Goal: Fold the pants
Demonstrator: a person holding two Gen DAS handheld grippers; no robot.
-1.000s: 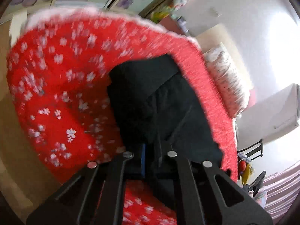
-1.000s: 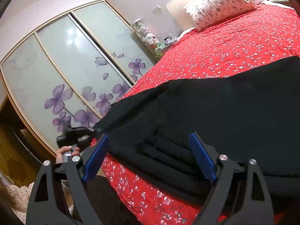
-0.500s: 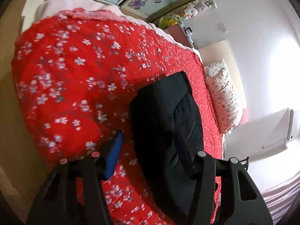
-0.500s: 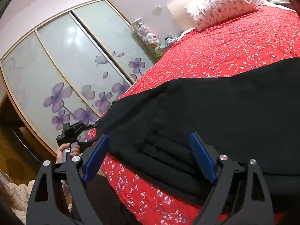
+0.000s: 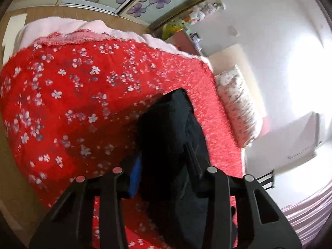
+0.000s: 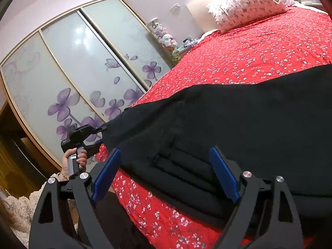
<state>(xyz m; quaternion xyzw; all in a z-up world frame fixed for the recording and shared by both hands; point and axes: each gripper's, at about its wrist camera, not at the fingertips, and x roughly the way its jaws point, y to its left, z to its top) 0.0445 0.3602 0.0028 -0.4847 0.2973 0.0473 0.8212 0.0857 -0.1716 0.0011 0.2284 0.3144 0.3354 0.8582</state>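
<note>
Black pants [image 6: 238, 120] lie folded lengthwise across the red flowered bedspread [image 6: 259, 47]. My right gripper [image 6: 164, 174] is open and empty, hovering over the near edge of the pants. In the left wrist view my left gripper [image 5: 164, 166] has its jaws closing around the end of the pants [image 5: 172, 137], with the fabric between the blue pad and the other finger. From the right wrist view, the left gripper [image 6: 101, 132] sits at the pants' far left corner, held by a hand.
The bed's near edge runs along the lower left of the right wrist view. A flowered pillow [image 6: 247, 2] lies at the head of the bed. Sliding wardrobe doors [image 6: 83, 72] with purple flowers stand beyond the bed.
My left gripper opened half a second ago and has now narrowed around the pants' end. The right gripper has stayed still and open.
</note>
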